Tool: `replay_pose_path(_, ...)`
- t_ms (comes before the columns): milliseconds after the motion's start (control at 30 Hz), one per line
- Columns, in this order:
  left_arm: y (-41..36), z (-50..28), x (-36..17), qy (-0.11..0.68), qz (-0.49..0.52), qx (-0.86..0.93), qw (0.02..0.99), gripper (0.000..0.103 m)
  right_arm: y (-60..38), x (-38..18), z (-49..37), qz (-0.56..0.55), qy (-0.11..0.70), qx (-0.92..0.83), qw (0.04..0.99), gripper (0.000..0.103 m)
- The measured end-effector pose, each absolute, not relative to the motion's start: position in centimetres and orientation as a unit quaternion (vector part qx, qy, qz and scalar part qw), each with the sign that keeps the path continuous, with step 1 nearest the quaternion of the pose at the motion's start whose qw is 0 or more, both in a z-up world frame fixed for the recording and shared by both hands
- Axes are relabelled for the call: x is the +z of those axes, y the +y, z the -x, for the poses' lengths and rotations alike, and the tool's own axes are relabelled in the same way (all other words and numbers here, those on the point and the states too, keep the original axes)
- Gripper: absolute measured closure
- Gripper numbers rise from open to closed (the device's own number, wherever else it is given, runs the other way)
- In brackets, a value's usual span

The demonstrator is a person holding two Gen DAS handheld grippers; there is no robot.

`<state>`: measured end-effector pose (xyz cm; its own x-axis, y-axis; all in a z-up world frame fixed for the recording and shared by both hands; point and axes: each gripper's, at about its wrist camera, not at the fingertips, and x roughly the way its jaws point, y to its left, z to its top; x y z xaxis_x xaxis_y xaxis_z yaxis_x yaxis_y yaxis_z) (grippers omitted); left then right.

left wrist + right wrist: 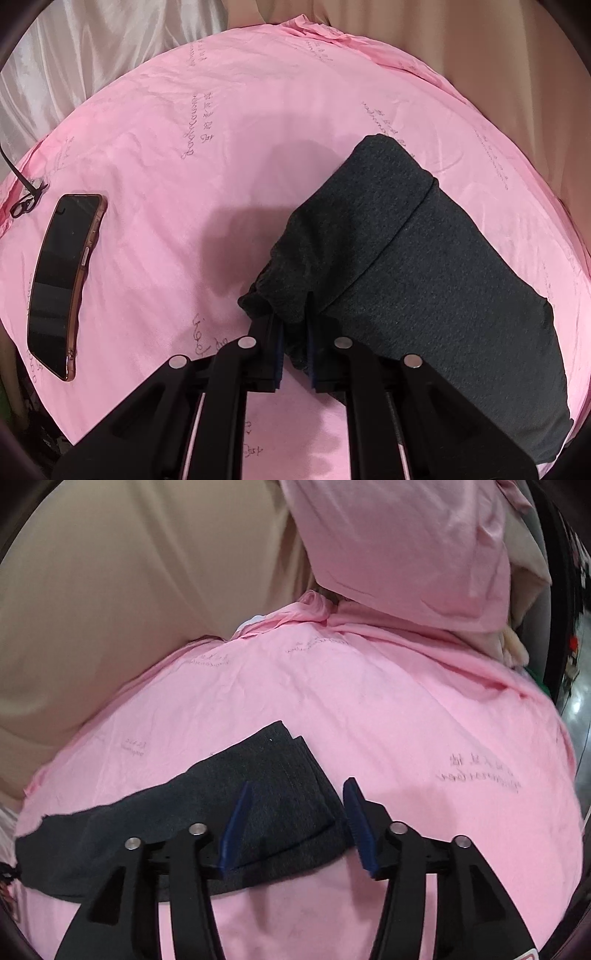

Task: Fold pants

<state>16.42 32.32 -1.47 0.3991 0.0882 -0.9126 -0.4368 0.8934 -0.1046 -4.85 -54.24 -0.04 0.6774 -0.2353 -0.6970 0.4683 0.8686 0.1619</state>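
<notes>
The left gripper pinches a bunched edge of the dark pants straight ahead of its fingers; the right gripper hangs spread over their folded end. A late fold seems underway, though the view is partial; next, carry the pinched edge across and release.

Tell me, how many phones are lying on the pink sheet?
1. The phone lies on the pink sheet far to the left of the dark pants, beside the glasses. Others could be out of view.

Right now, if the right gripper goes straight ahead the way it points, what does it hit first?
Probably the dark pants: the open right gripper has folded fabric lying between and ahead of its fingers. Past that is only the pink sheet. Height above the cloth is unclear.
</notes>
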Motion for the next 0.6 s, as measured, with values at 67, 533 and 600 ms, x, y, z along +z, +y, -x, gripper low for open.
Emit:
replay_pose_path(67, 32.3, -16.4, -1.5, 0.523, 0.166, 0.16, 0.82, 0.093, -54.5, -1.2, 2.8, -0.128, 0.387, -0.209, 0.889, 0.05)
replay_pose_path(533, 32.4, -16.3, -1.6, 0.524, 0.158, 0.155, 0.822, 0.093, -57.1, -2.5, 5.7, -0.159, 0.437, -0.221, 0.858, 0.102)
replay_pose_path(600, 32.5, -16.3, -1.6, 0.523, 0.16, 0.153, 0.823, 0.093, -56.9, -2.7, 6.0, -0.153, 0.427, -0.222, 0.863, 0.102)
